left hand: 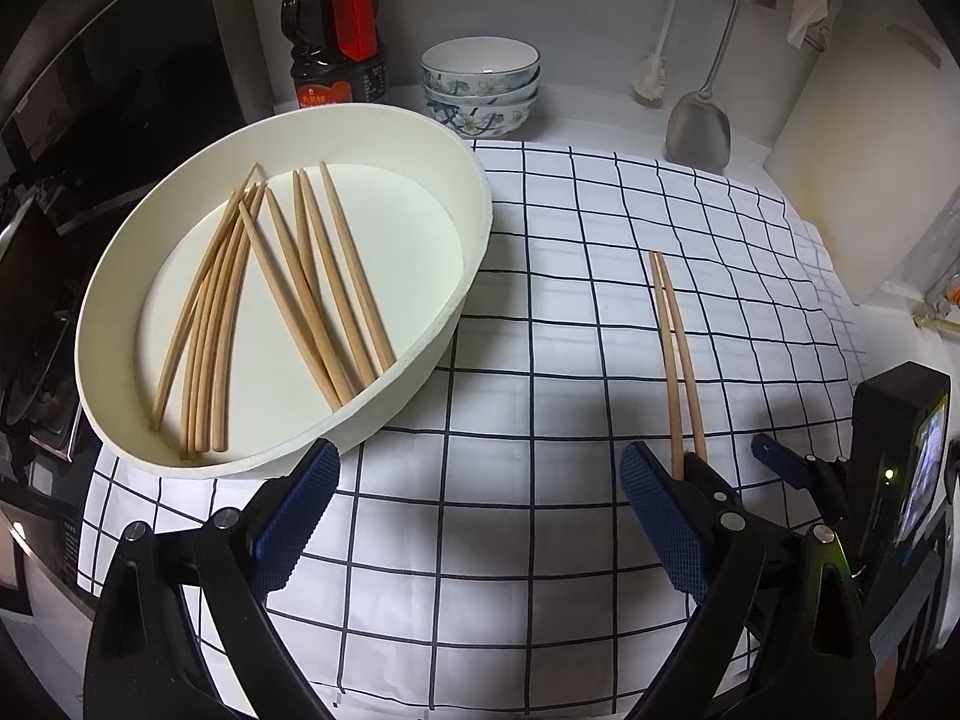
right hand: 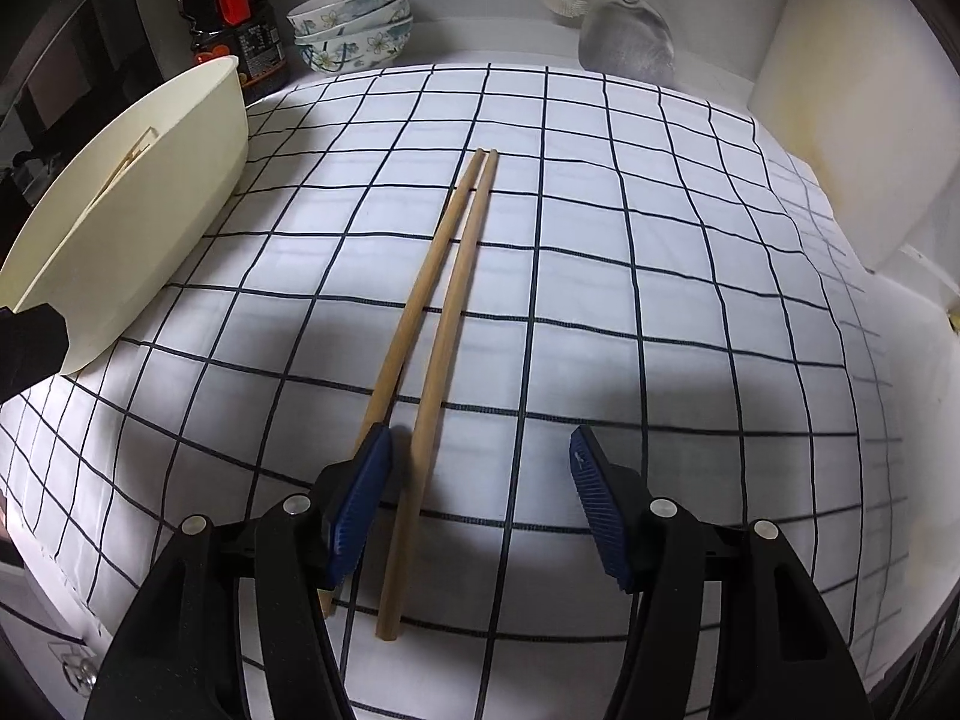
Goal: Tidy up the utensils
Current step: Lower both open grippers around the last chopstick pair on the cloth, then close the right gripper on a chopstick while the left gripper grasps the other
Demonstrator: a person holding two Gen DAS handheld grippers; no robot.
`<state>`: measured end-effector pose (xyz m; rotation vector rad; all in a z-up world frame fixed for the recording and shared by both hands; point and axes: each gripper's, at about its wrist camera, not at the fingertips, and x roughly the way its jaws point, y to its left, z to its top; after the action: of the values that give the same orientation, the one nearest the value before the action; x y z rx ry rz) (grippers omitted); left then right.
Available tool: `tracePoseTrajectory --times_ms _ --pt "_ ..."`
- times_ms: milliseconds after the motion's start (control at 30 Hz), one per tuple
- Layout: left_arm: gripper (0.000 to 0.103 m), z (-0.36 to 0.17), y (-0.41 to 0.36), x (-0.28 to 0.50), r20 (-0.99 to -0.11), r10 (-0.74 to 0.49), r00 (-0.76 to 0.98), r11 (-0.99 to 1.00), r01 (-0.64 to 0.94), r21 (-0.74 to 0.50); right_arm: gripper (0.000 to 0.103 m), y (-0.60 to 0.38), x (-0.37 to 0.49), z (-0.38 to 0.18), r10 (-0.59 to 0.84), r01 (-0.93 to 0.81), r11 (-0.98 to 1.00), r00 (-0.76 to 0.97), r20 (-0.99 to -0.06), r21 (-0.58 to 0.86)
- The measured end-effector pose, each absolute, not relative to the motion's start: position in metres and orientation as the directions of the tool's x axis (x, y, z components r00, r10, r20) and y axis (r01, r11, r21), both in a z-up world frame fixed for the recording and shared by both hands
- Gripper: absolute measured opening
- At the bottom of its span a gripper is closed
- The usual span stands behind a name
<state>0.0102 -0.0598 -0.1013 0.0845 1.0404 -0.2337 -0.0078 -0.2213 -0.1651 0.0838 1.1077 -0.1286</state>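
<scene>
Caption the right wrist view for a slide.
Open right gripper straddles one of two chopsticks lying on the checked cloth.

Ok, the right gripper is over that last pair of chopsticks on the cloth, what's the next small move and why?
Probably shift the right gripper slightly left, then close: its jaws stand open, and one chopstick of the pair passes under its left finger while the other lies between them.

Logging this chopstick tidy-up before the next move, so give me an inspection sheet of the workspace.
Surface: checked cloth, flat.
Job's things: two loose chopsticks side by side on the cloth; other chopsticks lie in the oval tray.
Clutter: stacked bowls, sauce bottle, spatula, brush, cutting board.
Grippers: left gripper open, empty; right gripper open around the loose pair.
Cables: nothing seen.
Surroundings: wall behind.
</scene>
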Motion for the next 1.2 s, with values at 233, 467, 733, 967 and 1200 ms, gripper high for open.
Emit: tracePoseTrajectory --times_ms 233,467,733,967,1200 --pt "0.093 -0.103 -0.074 0.008 -0.862 -0.158 0.481 0.965 0.26 -0.032 0.058 -0.233 -0.008 -0.166 -0.063 0.142 0.99 0.447 -0.892 0.001" --pt "0.093 -0.107 -0.09 0.005 -0.864 -0.16 0.478 0.957 0.288 -0.018 0.058 -0.251 -0.014 -0.166 -0.075 0.165 0.986 0.453 -0.888 0.001" --pt "0.093 -0.11 -0.107 0.001 -0.867 -0.172 0.468 0.948 0.319 -0.016 0.058 -0.28 -0.02 -0.166 -0.088 0.191 0.981 0.455 -0.886 0.001" --pt "0.093 -0.117 -0.127 0.003 -0.872 -0.184 0.453 0.942 0.334 -0.024 0.058 -0.313 -0.024 -0.166 -0.106 0.216 0.976 0.447 -0.888 -0.008" --pt "0.093 -0.138 -0.148 0.013 -0.887 -0.172 0.428 0.939 0.343 -0.017 0.058 -0.328 -0.023 -0.166 -0.069 0.161 0.987 0.45 -0.891 0.004"
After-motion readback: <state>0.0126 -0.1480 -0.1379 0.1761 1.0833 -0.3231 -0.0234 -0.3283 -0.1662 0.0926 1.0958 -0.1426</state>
